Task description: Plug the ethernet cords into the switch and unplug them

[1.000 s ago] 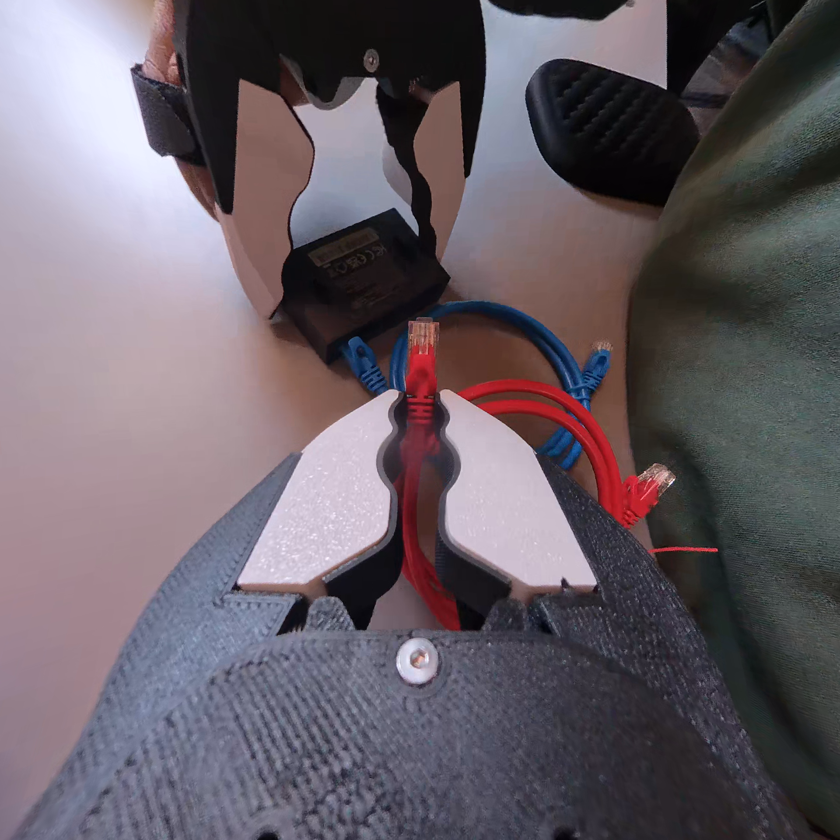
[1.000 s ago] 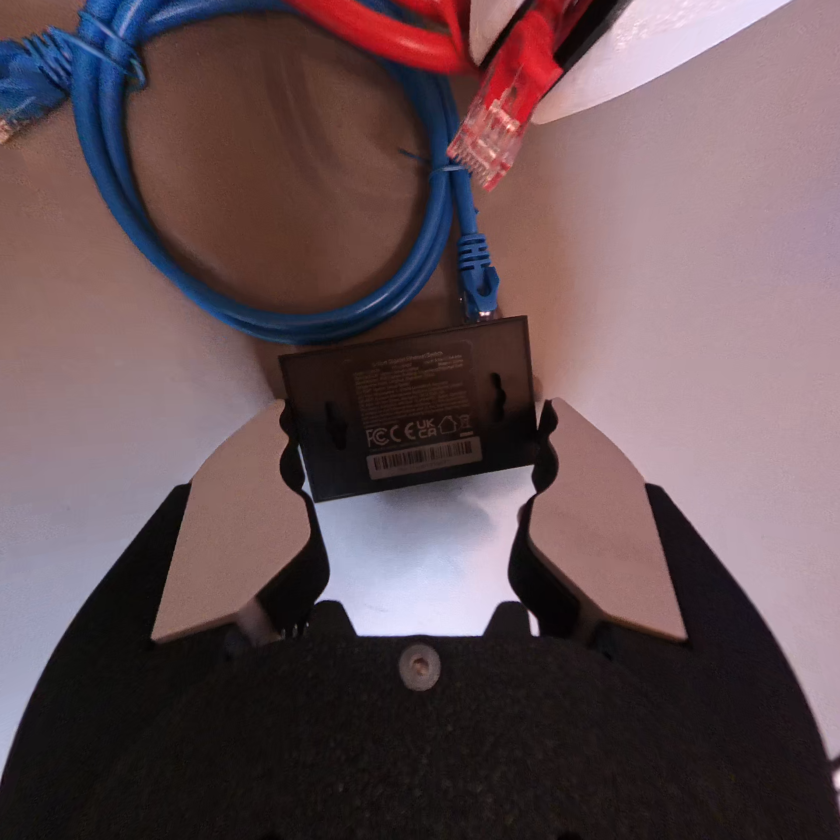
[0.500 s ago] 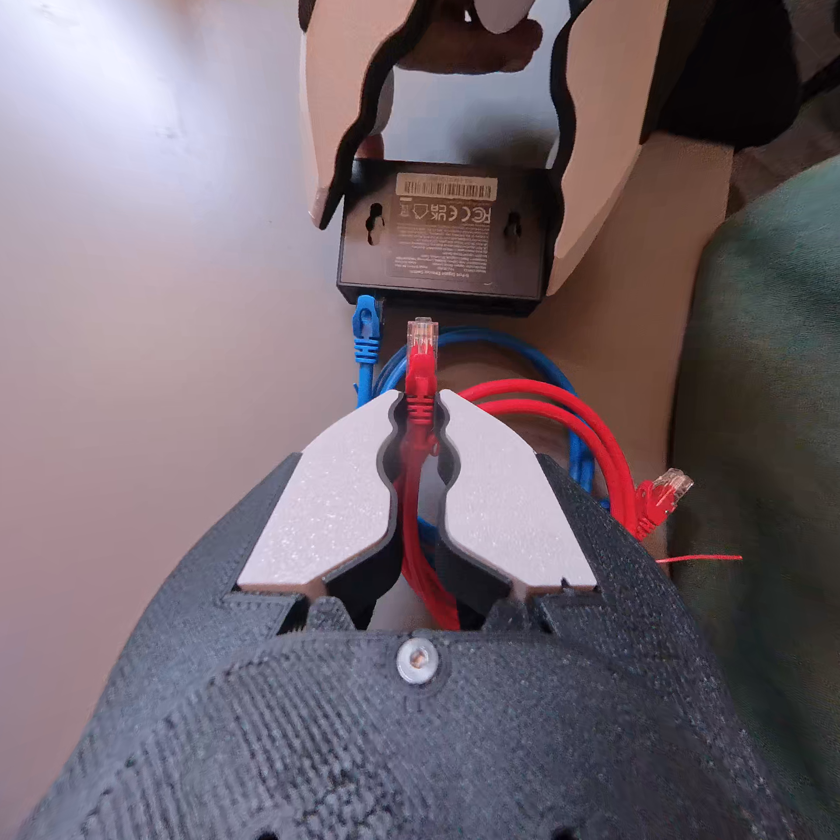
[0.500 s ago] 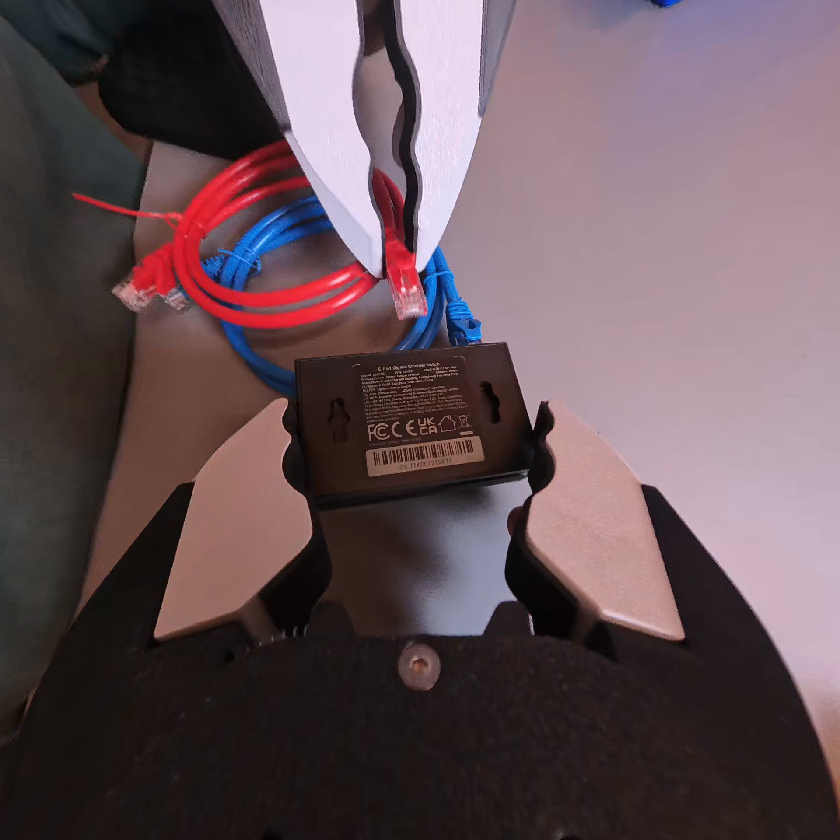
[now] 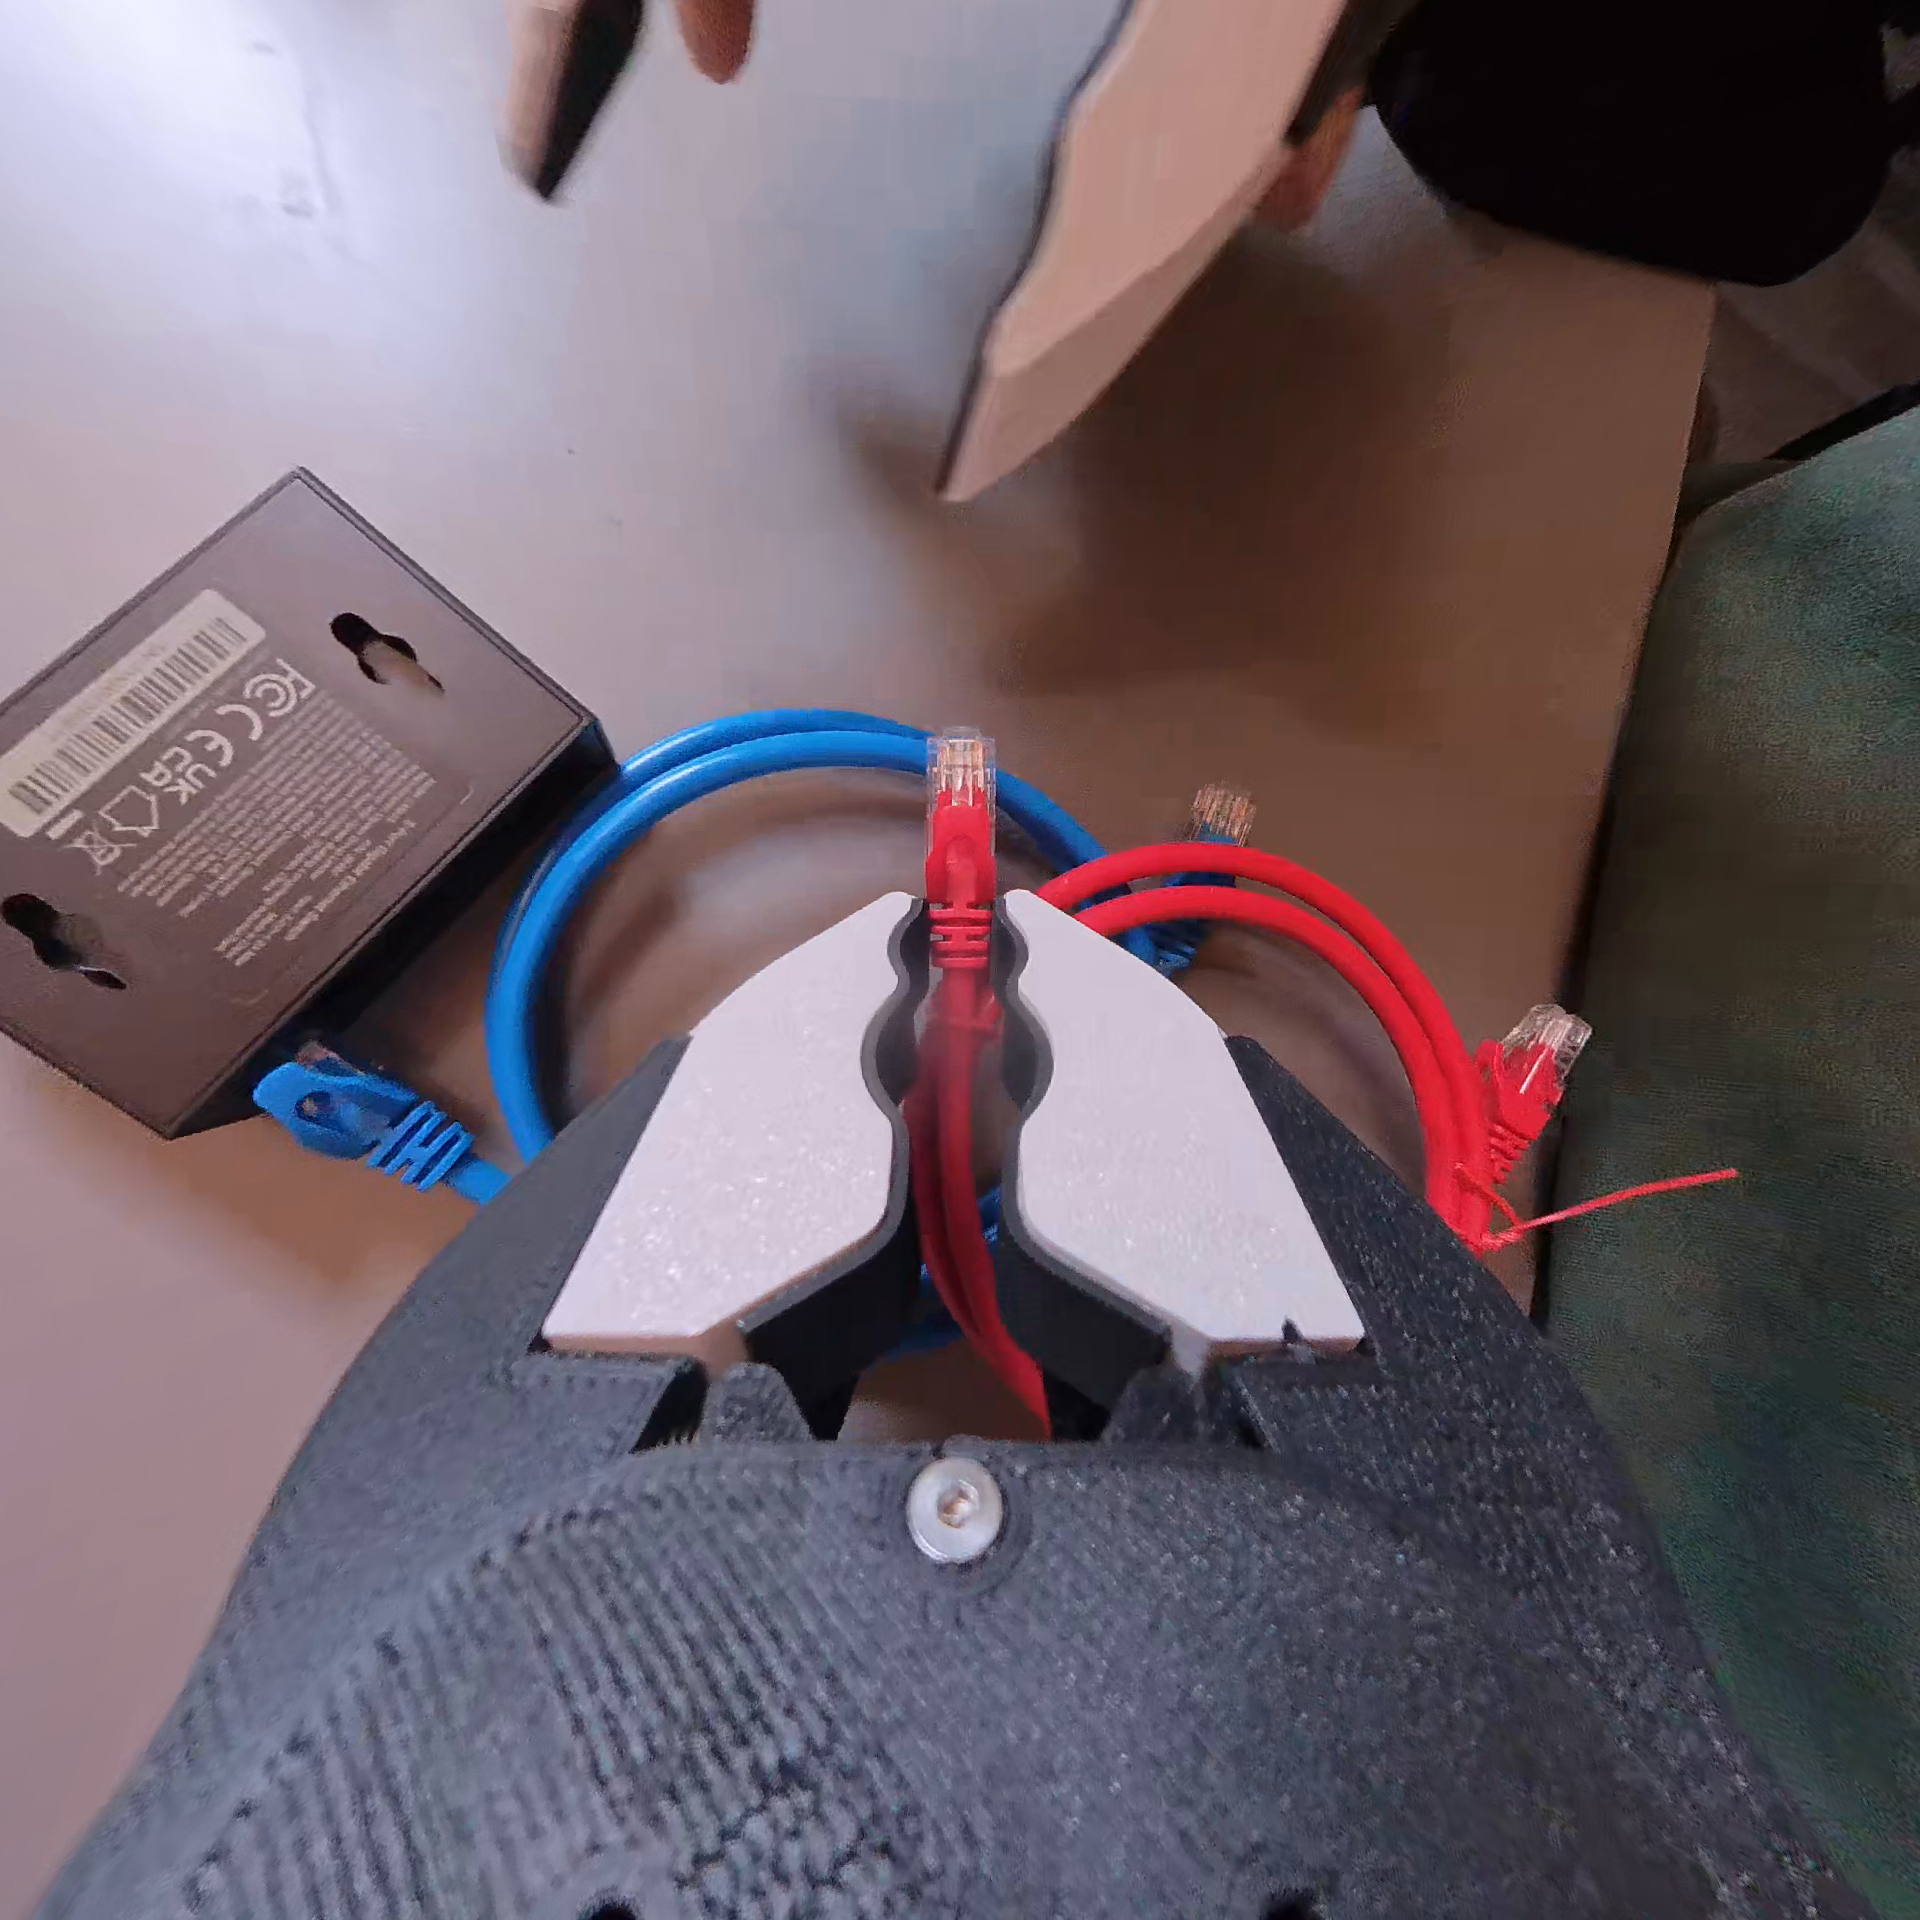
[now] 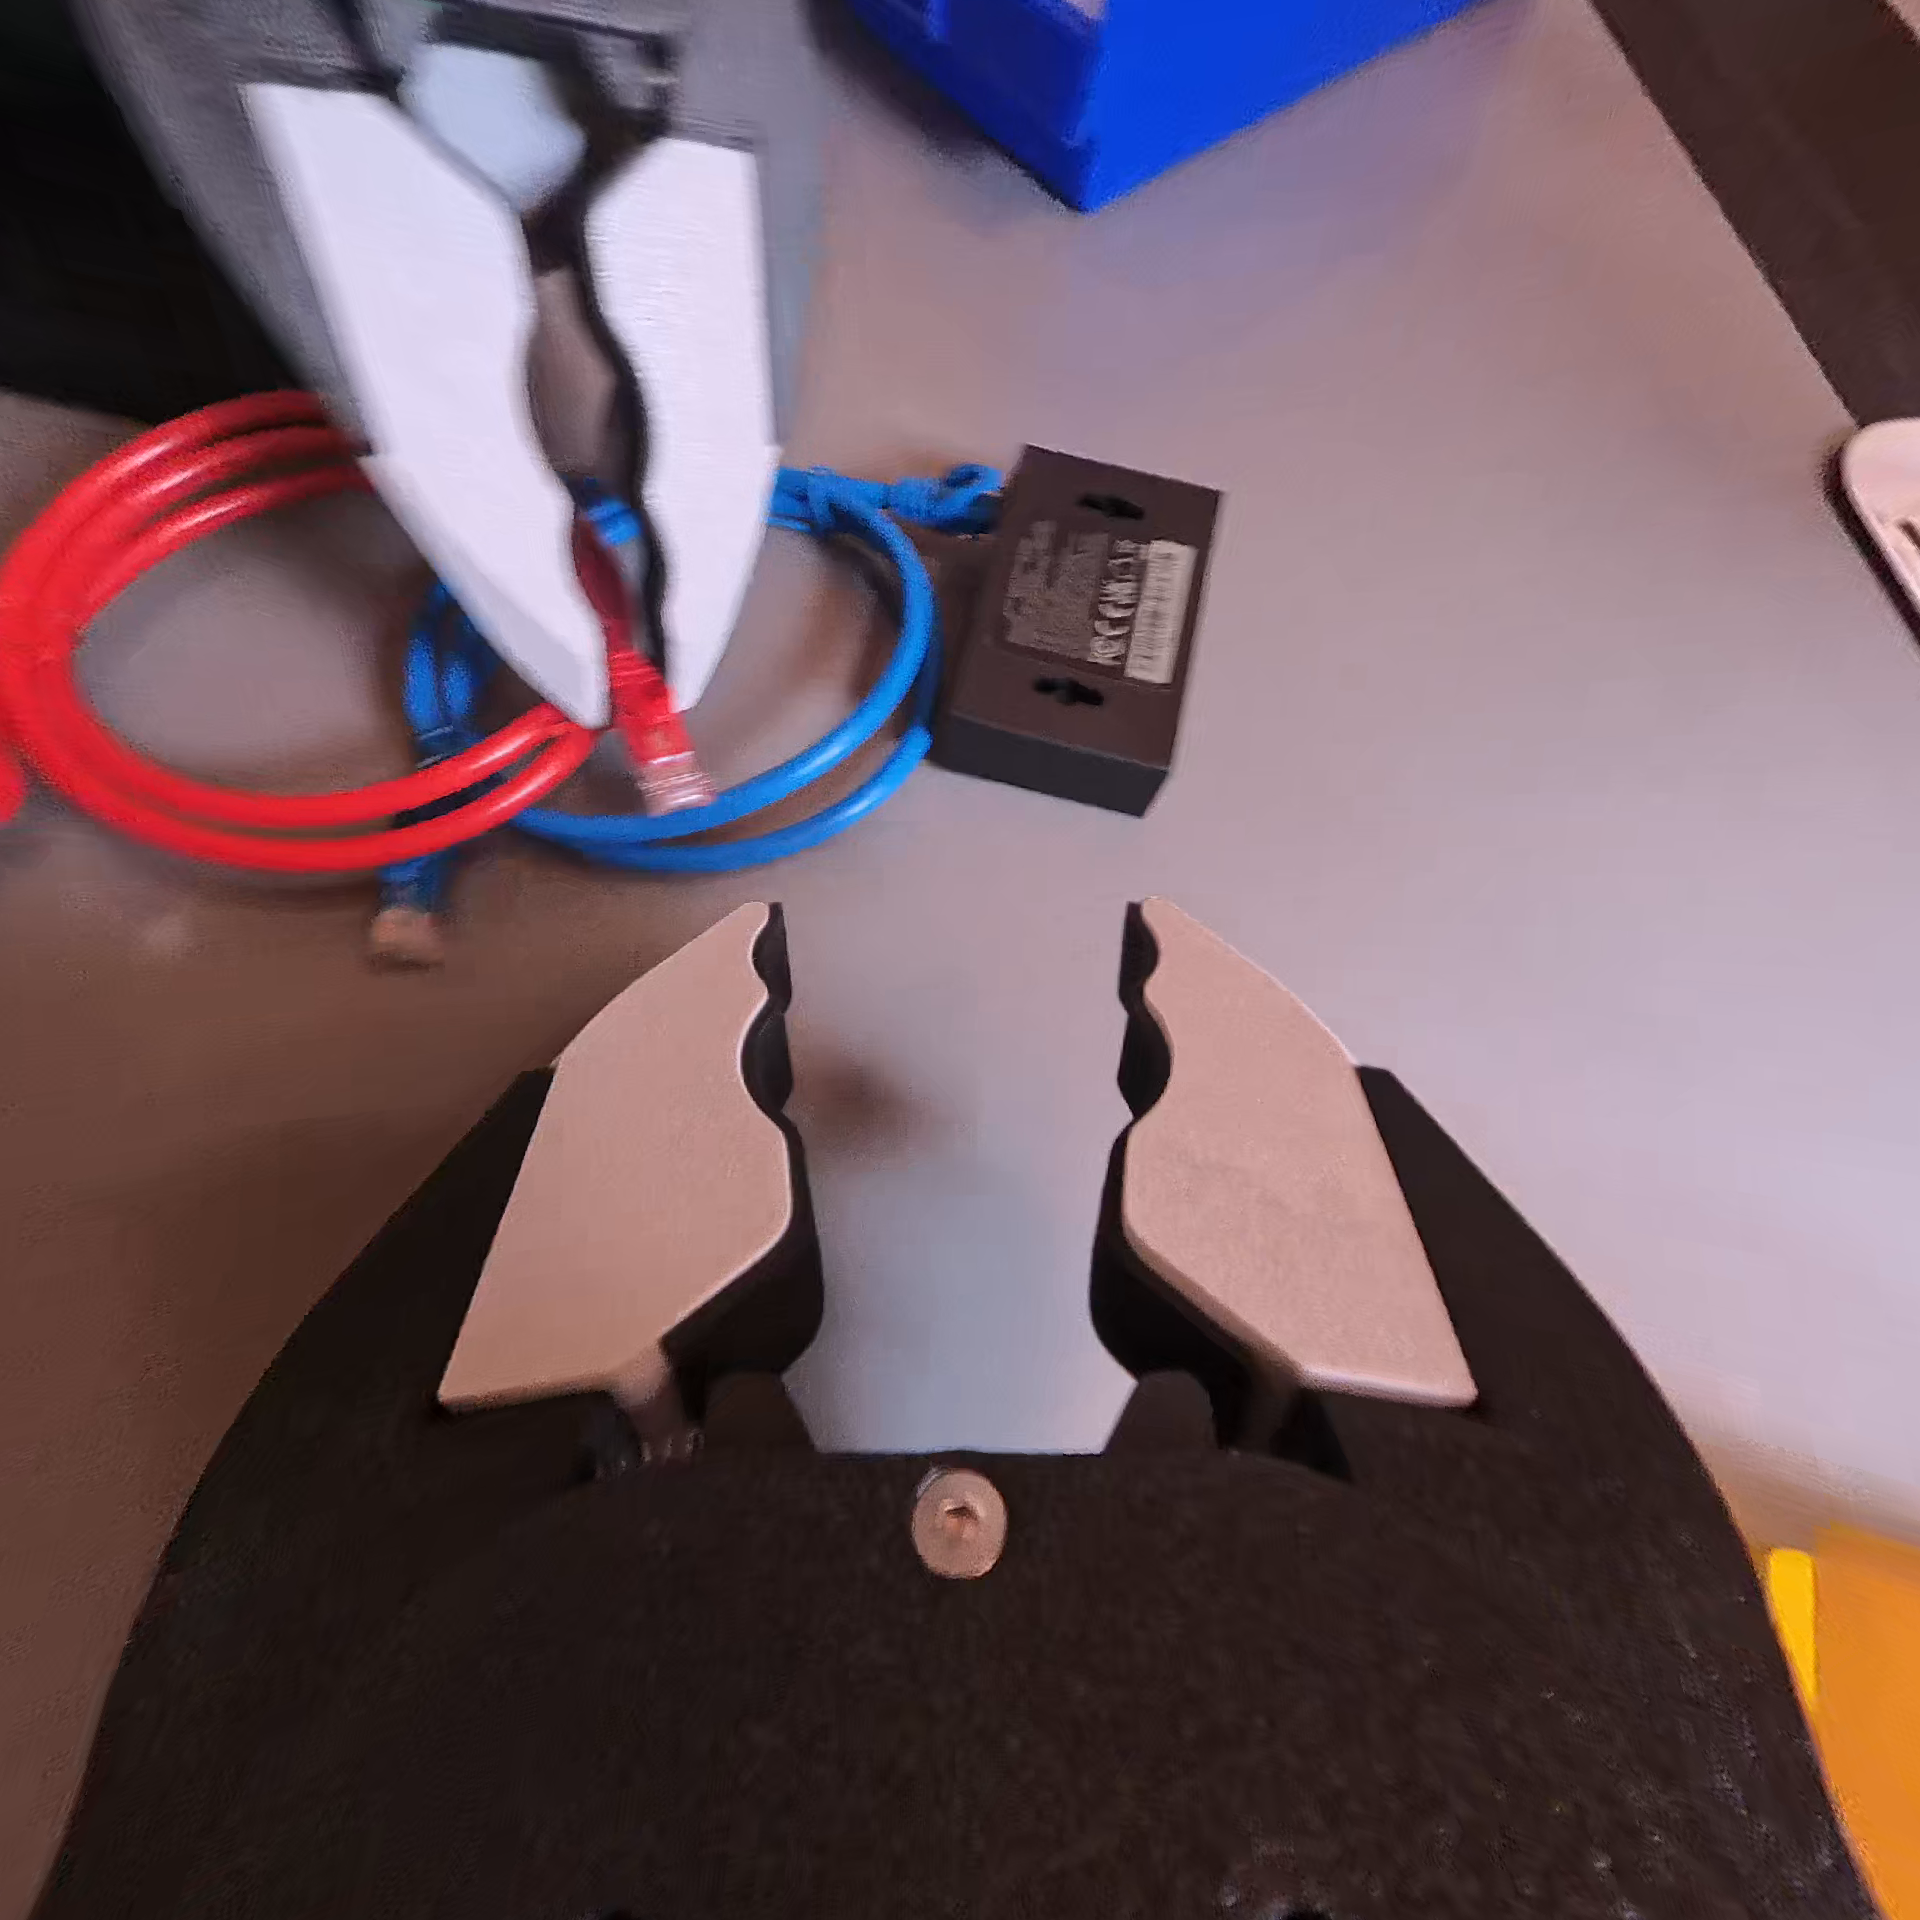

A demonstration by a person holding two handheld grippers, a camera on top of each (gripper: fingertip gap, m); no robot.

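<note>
The black switch (image 5: 249,800) lies label side up on the table, left of my left gripper; it also shows in the right wrist view (image 6: 1081,623). One plug (image 5: 364,1122) of the blue cord (image 5: 727,748) sits in the switch. My left gripper (image 5: 961,914) is shut on the boot of the red cord's plug (image 5: 961,800), which points forward and is free in the air. The red cord's loops (image 5: 1299,914) hang to the right. My right gripper (image 6: 951,925) is open and empty, above the table and apart from the switch.
A green sleeve (image 5: 1787,1143) lies along the right side of the left wrist view. A blue box (image 6: 1143,83) stands at the far edge of the table. A yellow object (image 6: 1849,1683) sits at the lower right. A white object (image 6: 1886,499) shows at the right edge. The left gripper is farther from the white object (image 6: 1886,499), some 35 cm, than the right, some 30 cm.
My right gripper has let go of the switch, opened and pulled back. The switch now lies turned at an angle, off to the left of the red plug. My left gripper still holds the red plug.
</note>
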